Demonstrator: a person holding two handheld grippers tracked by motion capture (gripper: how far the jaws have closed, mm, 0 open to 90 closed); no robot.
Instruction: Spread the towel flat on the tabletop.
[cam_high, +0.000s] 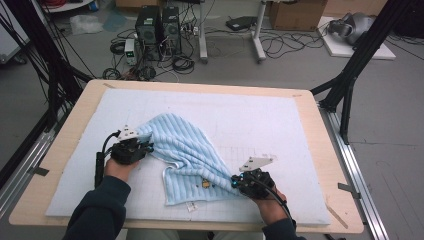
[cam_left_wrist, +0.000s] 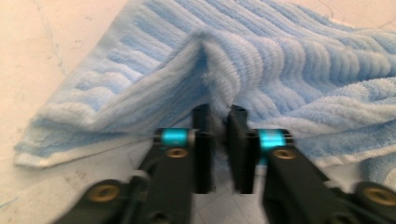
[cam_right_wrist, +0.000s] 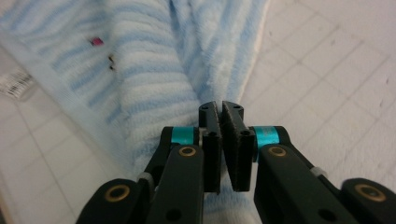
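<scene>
The high view is looking forward and down from above the person's side of the desk (cam_high: 320, 150), taking in the whole top and the floor beyond. Each gripper view is riding low and very close, facing along its own tongs into the blue striped towel (cam_high: 185, 150), which all three views are sharing.

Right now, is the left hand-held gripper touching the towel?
Touching. The left gripper view shows the left hand-held gripper with a fold of the towel pinched between its jaws.
</scene>
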